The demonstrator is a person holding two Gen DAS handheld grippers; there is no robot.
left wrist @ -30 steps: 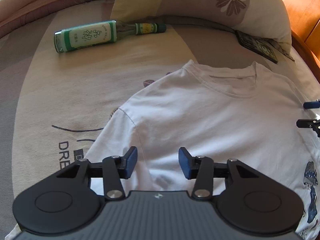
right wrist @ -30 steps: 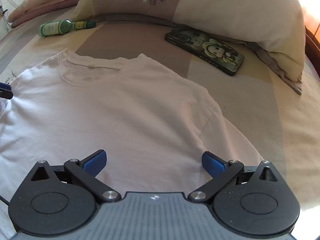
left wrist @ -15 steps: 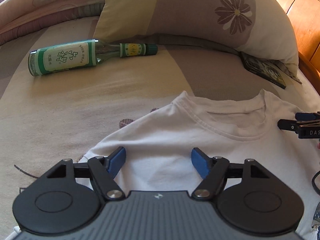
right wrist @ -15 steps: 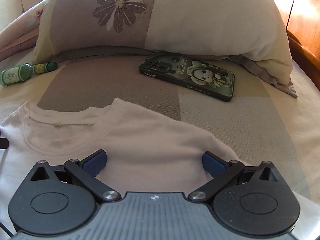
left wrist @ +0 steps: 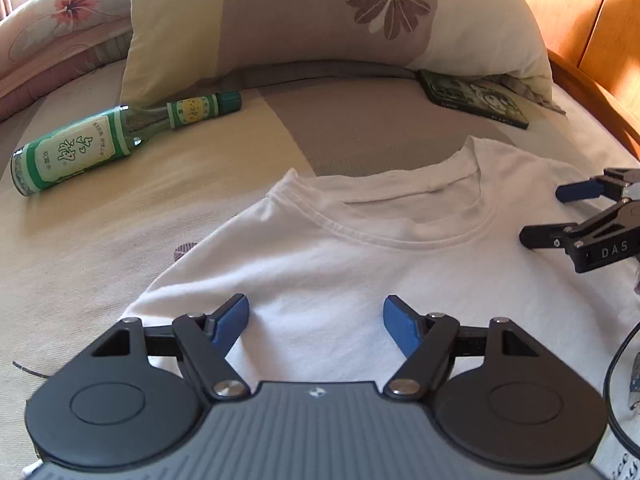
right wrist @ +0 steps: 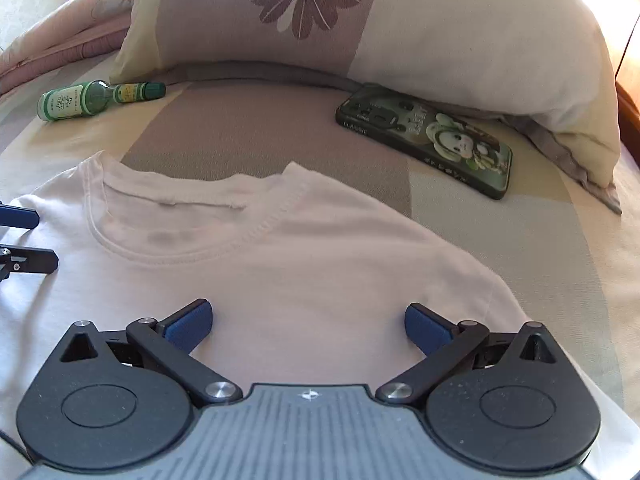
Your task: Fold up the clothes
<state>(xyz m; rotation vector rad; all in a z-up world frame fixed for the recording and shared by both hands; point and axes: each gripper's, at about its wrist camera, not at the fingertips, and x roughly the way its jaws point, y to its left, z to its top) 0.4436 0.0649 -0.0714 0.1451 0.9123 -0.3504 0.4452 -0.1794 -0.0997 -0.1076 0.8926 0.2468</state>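
Both grippers have slid up the white T-shirt (left wrist: 360, 264) toward its collar since a second ago, so the pillow and the things beside it now fill more of each view. Over that time the left gripper (left wrist: 316, 320) has been opening its jaws, and they now stand spread above the shirt's shoulder with only flat cloth below them, nothing pinched. The right gripper (right wrist: 308, 326) is spread wide too, over the other shoulder, its blue pads (right wrist: 428, 328) clear of any fold.

The shirt lies flat, collar toward the pillow, on a bedsheet (left wrist: 380, 120) with beige and grey blocks. Past the collar, a green glass bottle (left wrist: 100, 144) lies on its side to the left, and a phone (right wrist: 432, 144) with a cartoon case lies to the right, its far end tucked under the edge of a flowered pillow (right wrist: 360, 20). A wooden headboard (left wrist: 592, 20) rises behind the pillow.
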